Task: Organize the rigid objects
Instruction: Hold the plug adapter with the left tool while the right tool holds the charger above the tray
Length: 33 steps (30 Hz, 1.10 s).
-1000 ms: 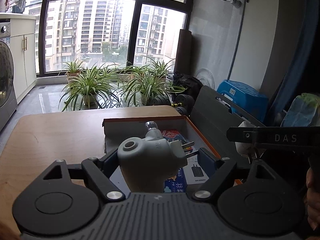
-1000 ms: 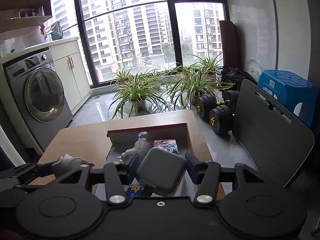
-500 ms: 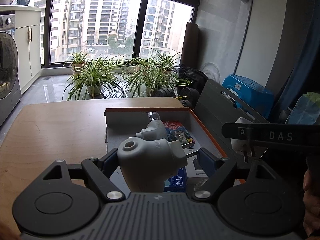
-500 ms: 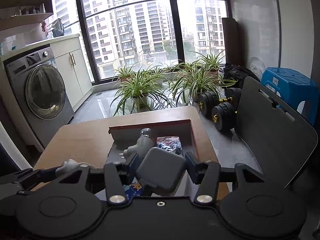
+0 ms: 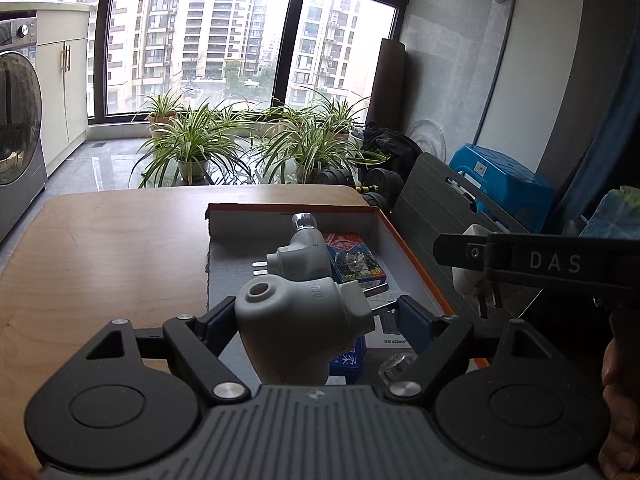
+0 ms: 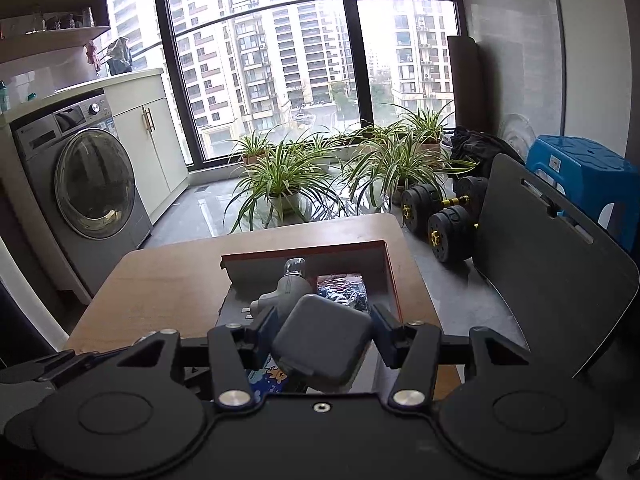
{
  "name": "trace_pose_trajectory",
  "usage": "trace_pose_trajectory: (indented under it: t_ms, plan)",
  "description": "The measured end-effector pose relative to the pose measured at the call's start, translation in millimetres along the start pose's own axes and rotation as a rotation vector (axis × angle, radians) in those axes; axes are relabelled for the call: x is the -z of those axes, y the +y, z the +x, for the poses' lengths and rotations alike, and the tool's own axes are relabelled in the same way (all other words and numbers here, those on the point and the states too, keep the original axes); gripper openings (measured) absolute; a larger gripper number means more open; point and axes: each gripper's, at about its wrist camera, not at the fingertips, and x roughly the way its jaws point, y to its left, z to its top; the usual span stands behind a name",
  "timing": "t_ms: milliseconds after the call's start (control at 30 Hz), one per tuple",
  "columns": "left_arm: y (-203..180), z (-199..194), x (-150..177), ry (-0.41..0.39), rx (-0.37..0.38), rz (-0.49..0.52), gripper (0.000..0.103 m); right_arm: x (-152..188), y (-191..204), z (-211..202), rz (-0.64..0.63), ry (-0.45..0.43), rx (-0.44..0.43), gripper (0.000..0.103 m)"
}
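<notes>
My left gripper [image 5: 316, 316] is shut on a grey plug-in lamp holder [image 5: 296, 320], held above the near end of an orange-rimmed cardboard box [image 5: 408, 248] on the wooden table [image 5: 100, 264]. A second grey lamp holder with a bulb [image 5: 300, 252] lies in the box beside a blue card pack [image 5: 354, 258]. My right gripper [image 6: 322, 330] is shut on a dark grey square case [image 6: 322, 340], above the same box [image 6: 390, 276]. The second lamp holder also shows in the right wrist view [image 6: 284, 292]. A white boxed charger [image 5: 390, 320] lies under the left gripper.
The right gripper's body [image 5: 536, 264] reaches in from the right in the left wrist view. A dark folding chair [image 6: 552, 264] stands right of the table, with dumbbells [image 6: 444, 216], potted plants [image 6: 280, 180] and a blue stool [image 6: 588, 176] behind. A washing machine [image 6: 84, 184] stands at left.
Both grippers have risen and drawn back a little, still holding their objects. More of the box floor and the second lamp holder now shows.
</notes>
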Motion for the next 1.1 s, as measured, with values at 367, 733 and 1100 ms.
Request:
trace_pose_trajectory:
  t_ms: [367, 733, 1100]
  plan:
    - [-1.2, 3.6, 1.6, 0.010, 0.004, 0.002, 0.086, 4.3, 13.7, 4.4, -0.004, 0.009, -0.003, 0.062]
    - [-2.1, 10.3, 3.1, 0.028, 0.009, 0.004, 0.086, 10.5, 16.4, 15.0, 0.003, 0.031, -0.008, 0.062]
    - [-2.7, 17.8, 5.1, 0.045, 0.013, 0.008, 0.086, 4.3, 7.3, 27.2, 0.007, 0.055, -0.014, 0.062]
